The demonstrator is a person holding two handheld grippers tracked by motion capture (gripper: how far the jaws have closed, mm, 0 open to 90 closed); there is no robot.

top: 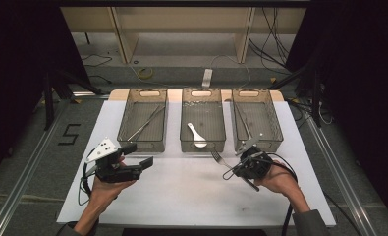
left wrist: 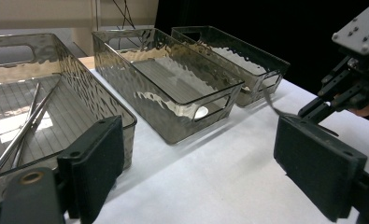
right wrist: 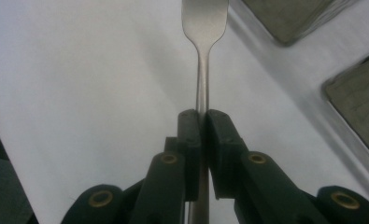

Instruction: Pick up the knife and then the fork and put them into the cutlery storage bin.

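Right gripper (right wrist: 202, 123) is clamped on the fork (right wrist: 202, 70) handle just above the worktop (top: 181, 196), left gripper (left wrist: 196, 172) wide open and empty, so I'd keep it level heading for, probably, the right bin (top: 275, 129).

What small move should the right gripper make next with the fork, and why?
Probably carry the fork forward and up over the near rim of the right bin, which already holds cutlery. The right gripper is shut on the fork's handle just short of that bin; the left bin holds chopsticks, the middle bin a white spoon.
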